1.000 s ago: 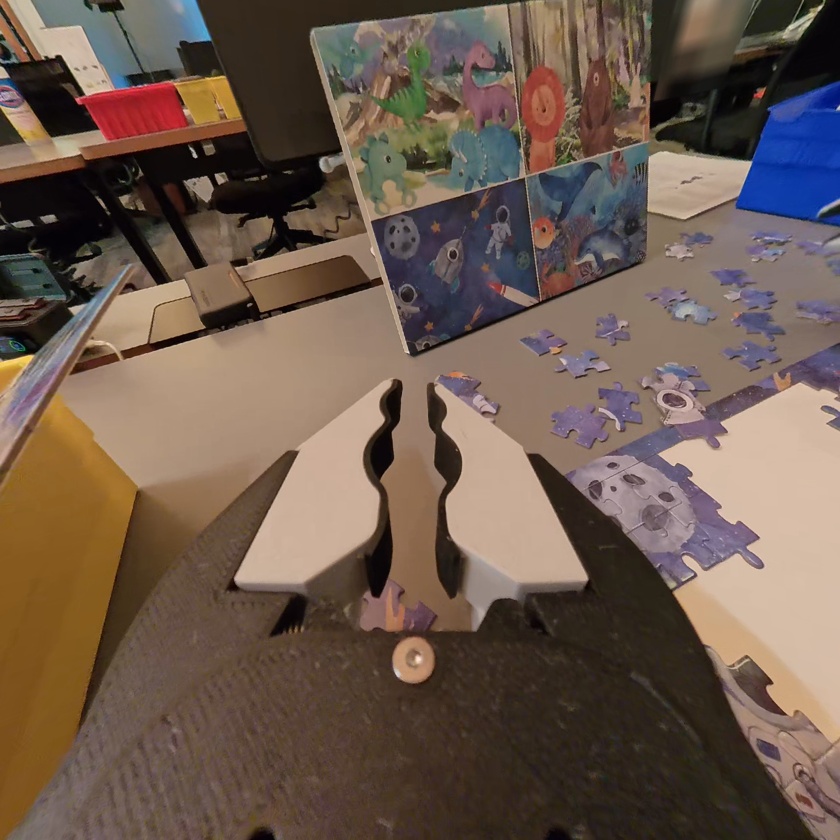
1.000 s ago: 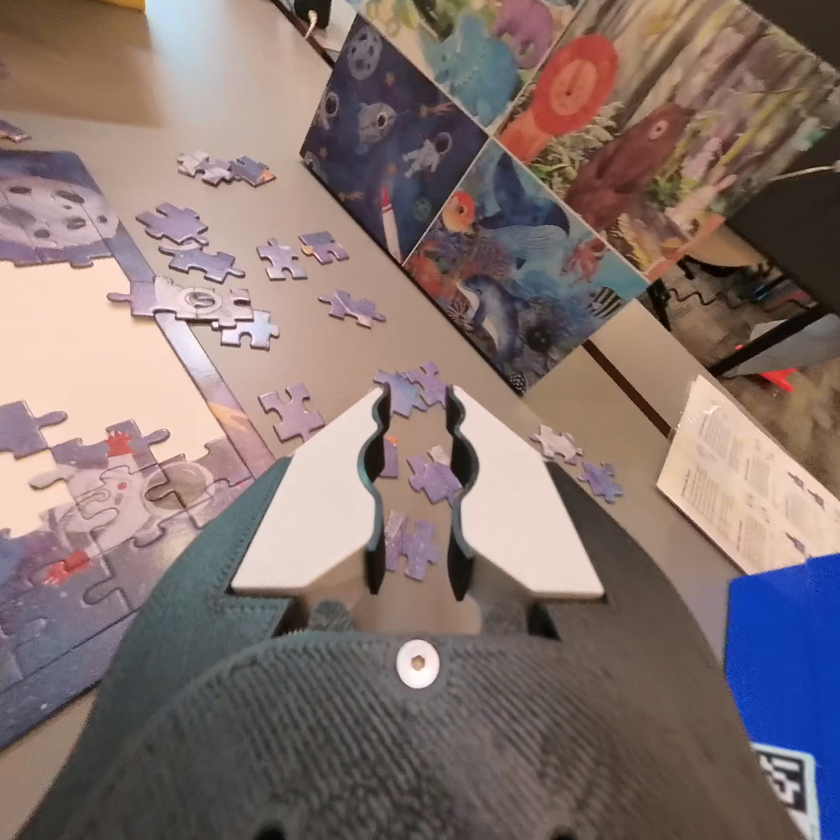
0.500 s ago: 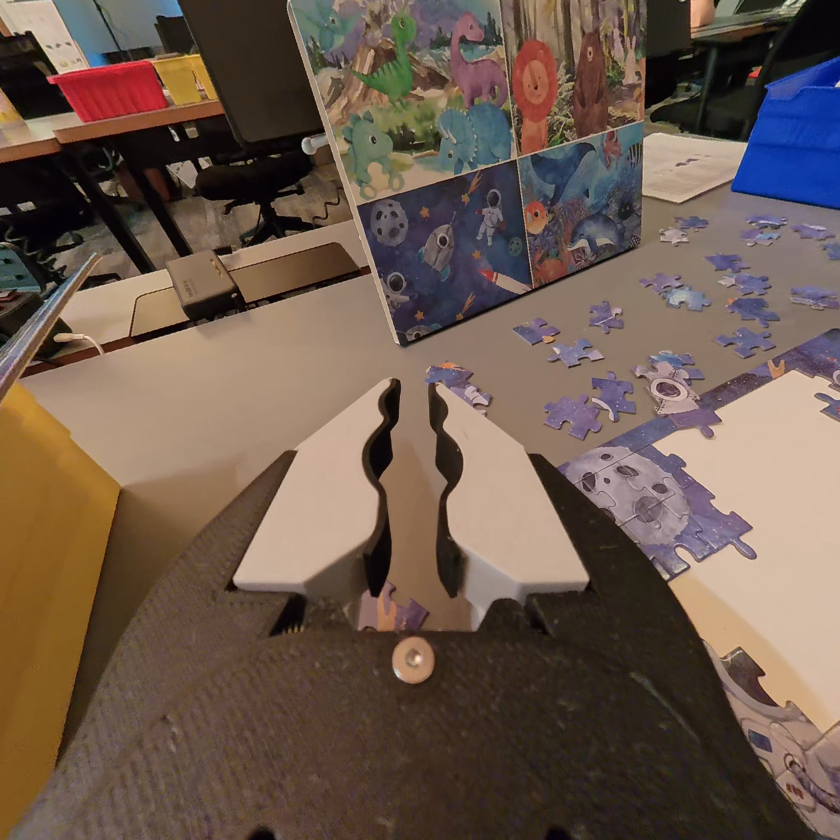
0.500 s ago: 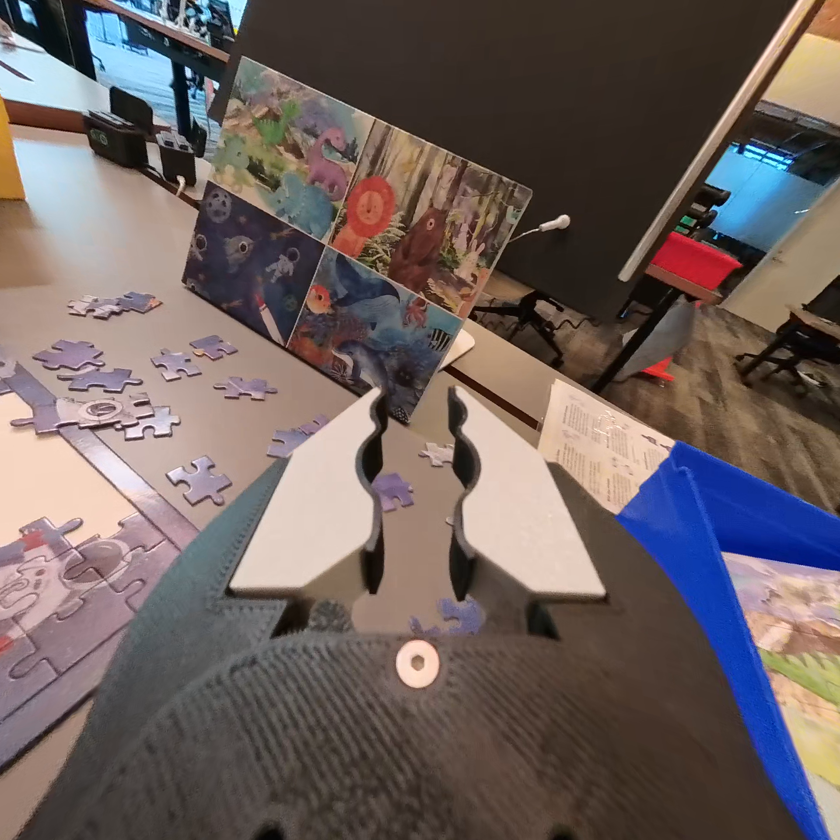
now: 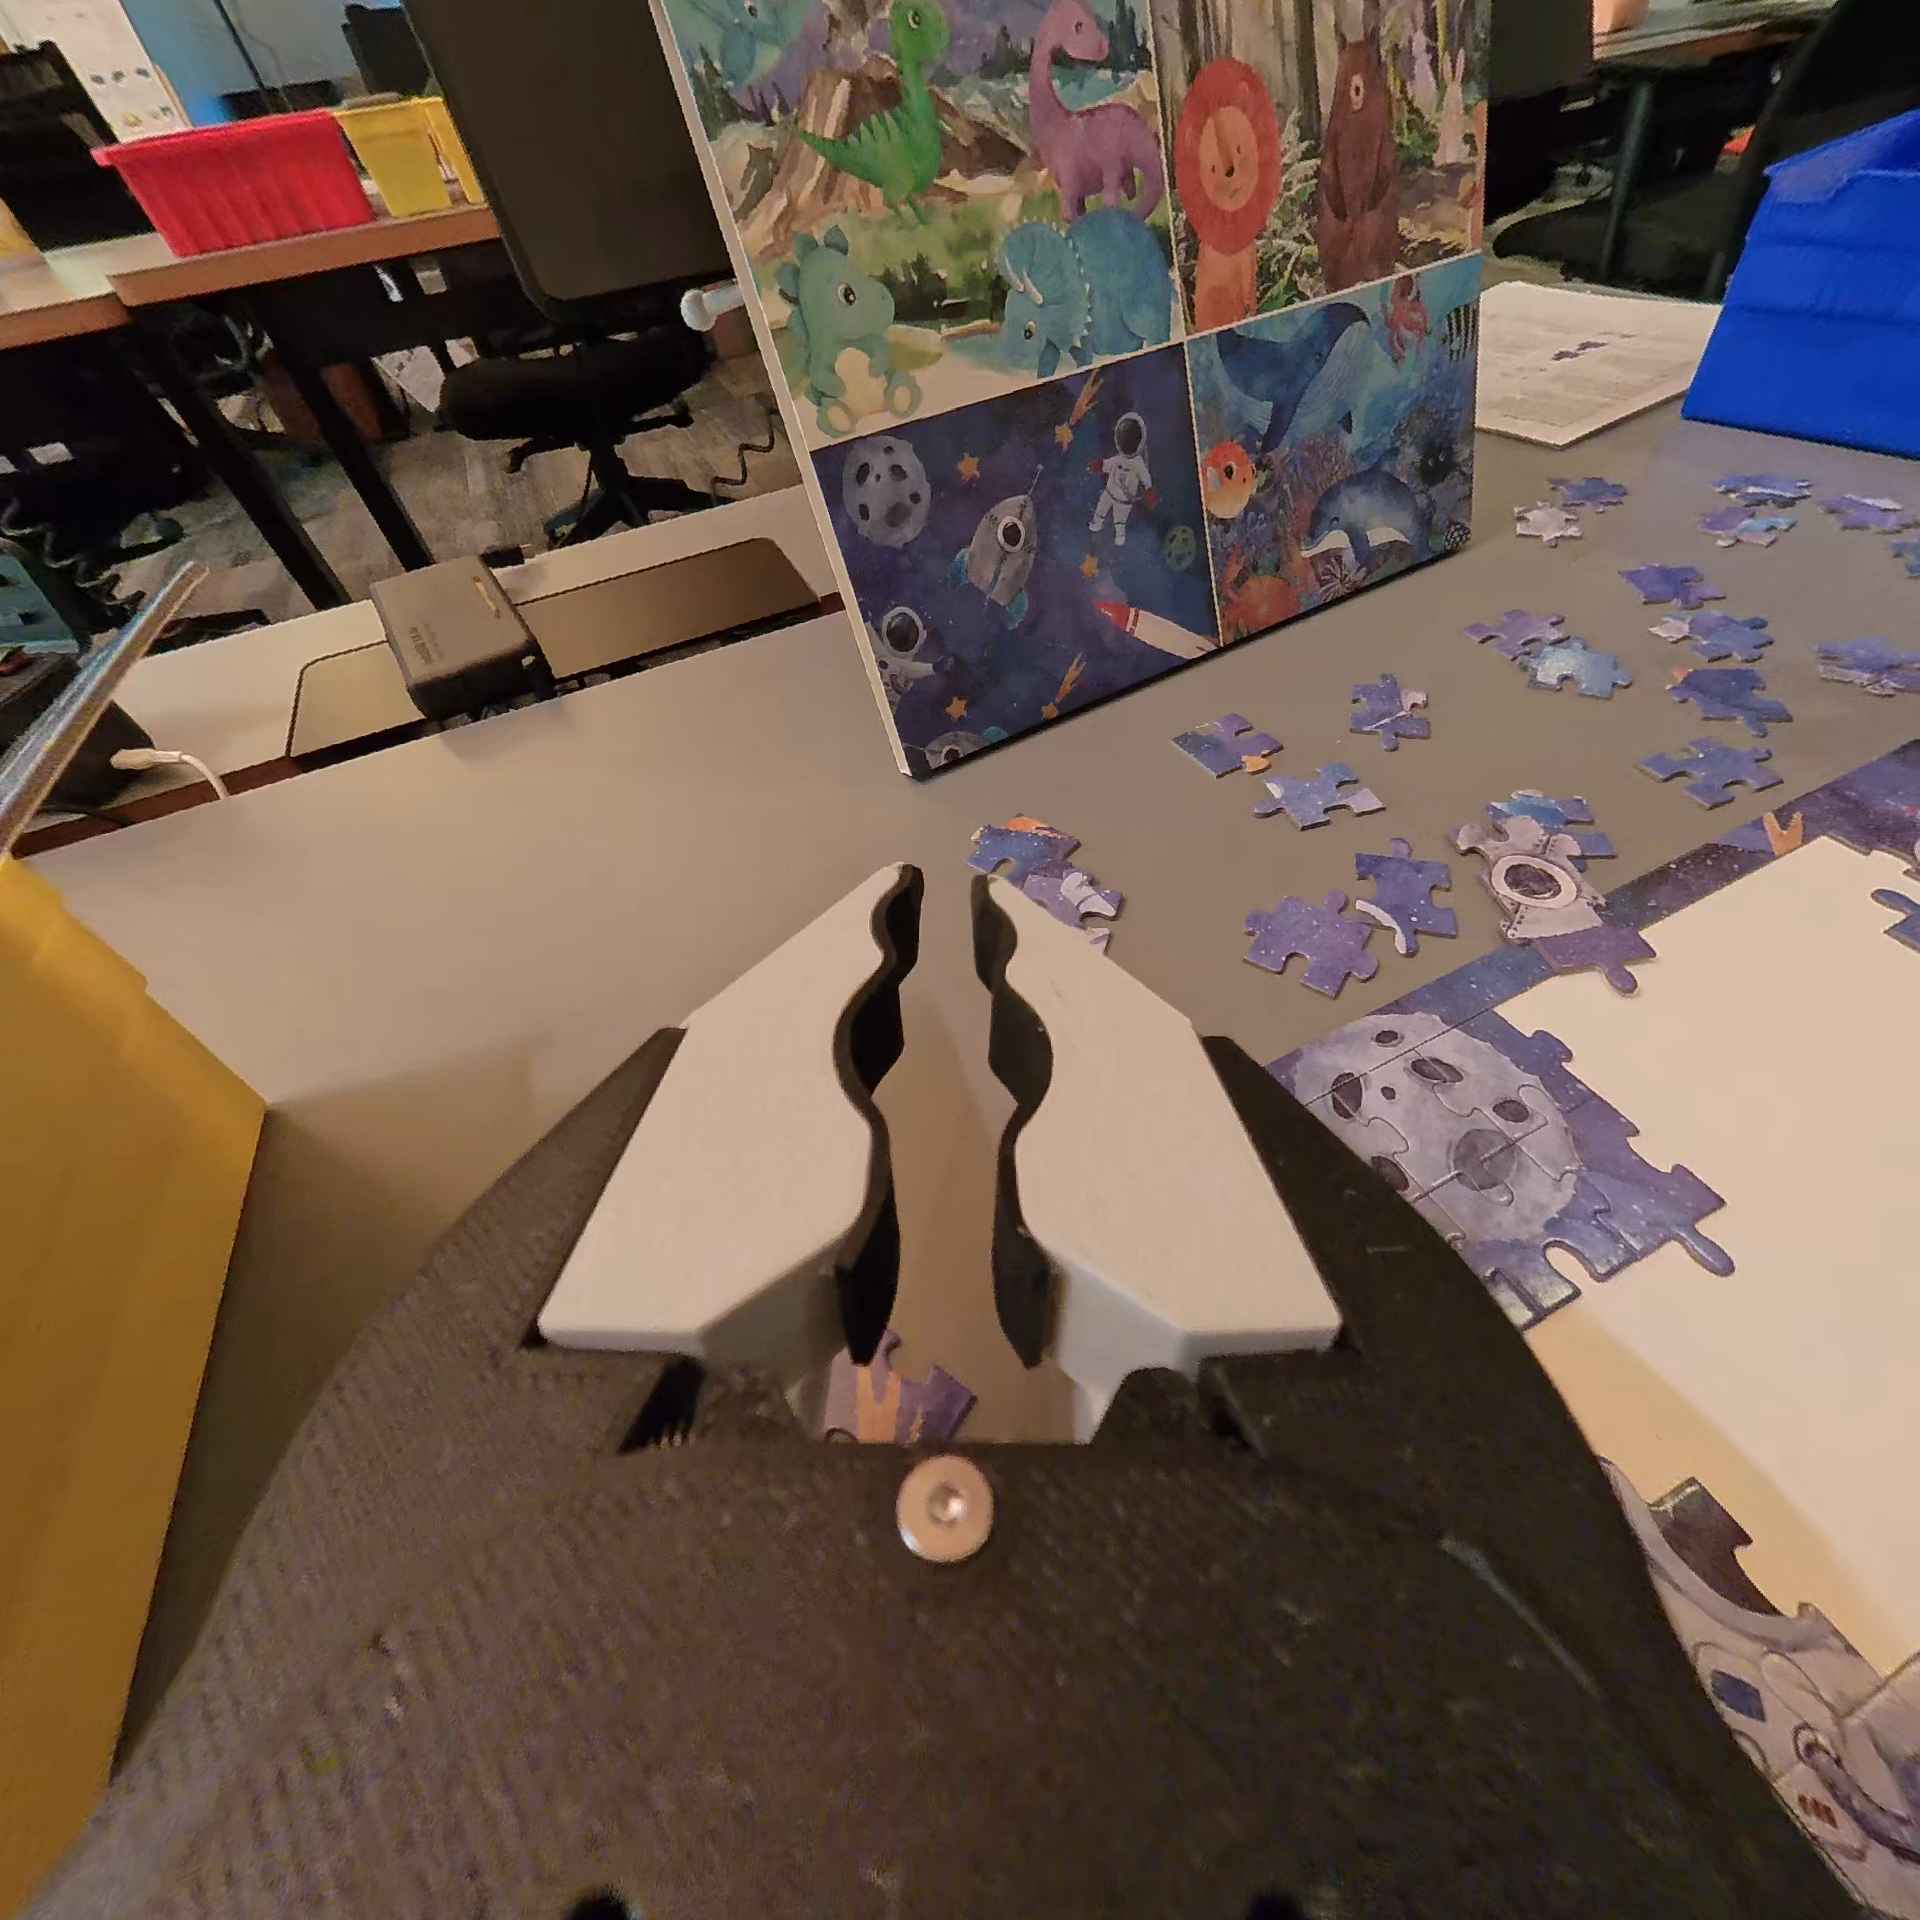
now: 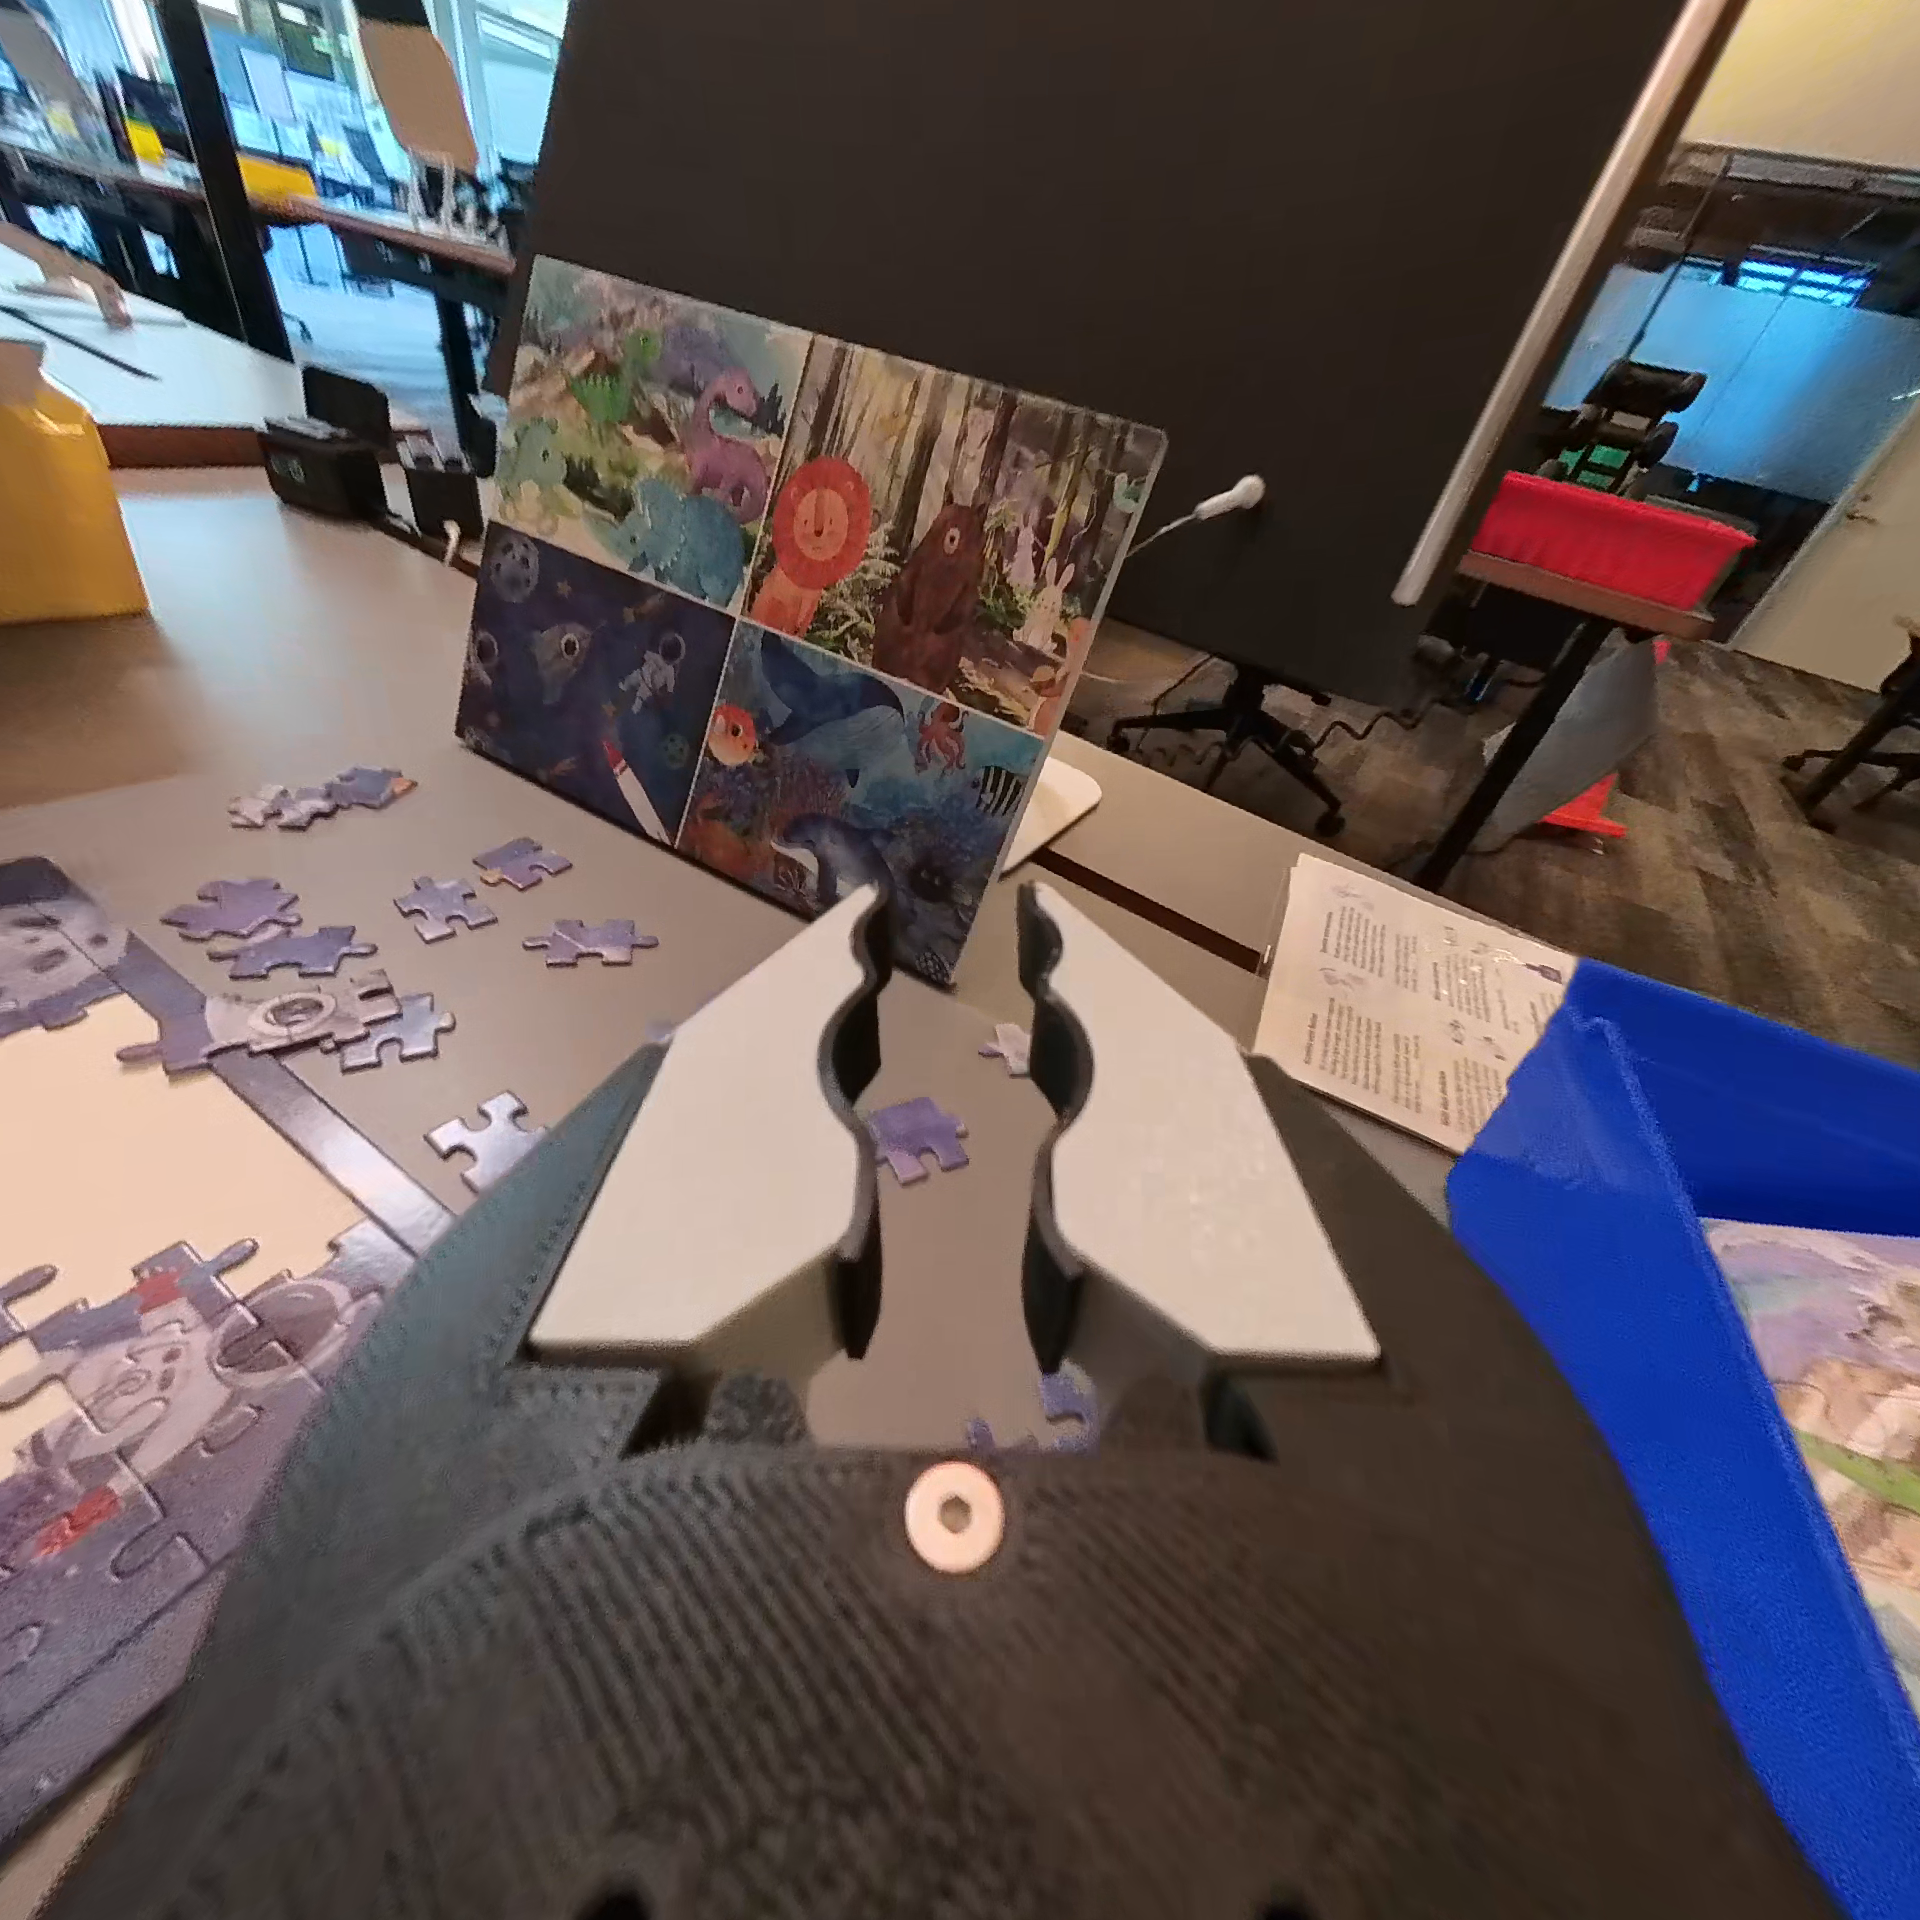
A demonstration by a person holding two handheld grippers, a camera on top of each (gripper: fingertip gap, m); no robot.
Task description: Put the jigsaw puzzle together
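Purple loose cardboard jigsaw piece [image 6: 920, 1138] lies on the grey surface [image 6: 665, 997] between the right gripper's [image 6: 948, 902] released fingers; another [image 5: 1044, 868] sits at one o'clock off the left gripper's [image 5: 945, 883] narrowly parted, bare fingers.

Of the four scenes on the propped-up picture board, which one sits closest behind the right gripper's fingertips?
The underwater scene, lower right on the board, not the space, dinosaur or forest panels.

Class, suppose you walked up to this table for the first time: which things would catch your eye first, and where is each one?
First, the upright picture board with dinosaurs, a lion, space and sea scenes, standing at the back of the grey table. Next, the half-built space puzzle to its right, only its border joined, with loose purple pieces scattered between puzzle and board. Lastly, the blue bin at the right edge, beside a printed sheet.
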